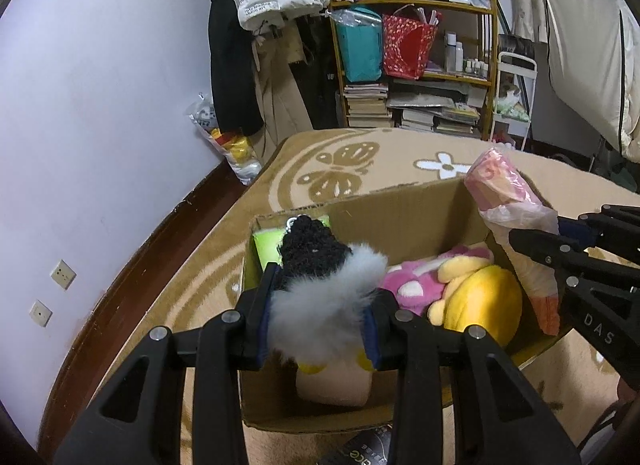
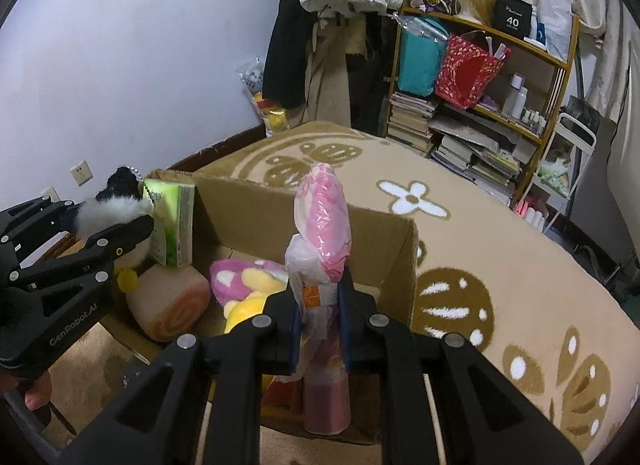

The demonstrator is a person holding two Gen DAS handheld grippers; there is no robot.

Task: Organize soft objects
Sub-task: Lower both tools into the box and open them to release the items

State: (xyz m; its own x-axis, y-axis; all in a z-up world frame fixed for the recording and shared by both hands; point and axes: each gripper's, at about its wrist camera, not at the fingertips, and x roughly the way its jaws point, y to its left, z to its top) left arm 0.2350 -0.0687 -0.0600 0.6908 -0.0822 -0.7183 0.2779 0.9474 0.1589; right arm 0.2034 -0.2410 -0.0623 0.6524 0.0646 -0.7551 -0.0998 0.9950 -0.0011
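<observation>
At the left of the scene the left gripper (image 1: 320,321) has its jaws closed partway onto a fluffy plush toy (image 1: 320,305), a grey-white furry body under a black knitted cap with small yellow bits below, and holds it over the near left corner of the cardboard box (image 1: 400,209). My reading is that the step in hand is lowering both held items into the box. To do it well, this toy should come straight down into the gap beside the swirl-patterned roll cushion (image 2: 168,305) before the jaws part, since fur this loose could snag on the pads (a slow opening would help). Behind it a green tissue pack (image 2: 172,221) stands upright against the far left wall of the box. In the middle of the box lie a pink plush with white hearts (image 1: 412,285) and a yellow plush (image 1: 480,301), touching each other. To the right, the right gripper (image 2: 320,321) has its jaws pinched on a long pink bundle wrapped in thin plastic (image 2: 324,225), held upright above the near right part of the box. It looks soft and floppy, so I would tip it over and lay it along the right wall rather than drop it on end. The box sits on a tan rug (image 2: 500,265) with white flowers.
</observation>
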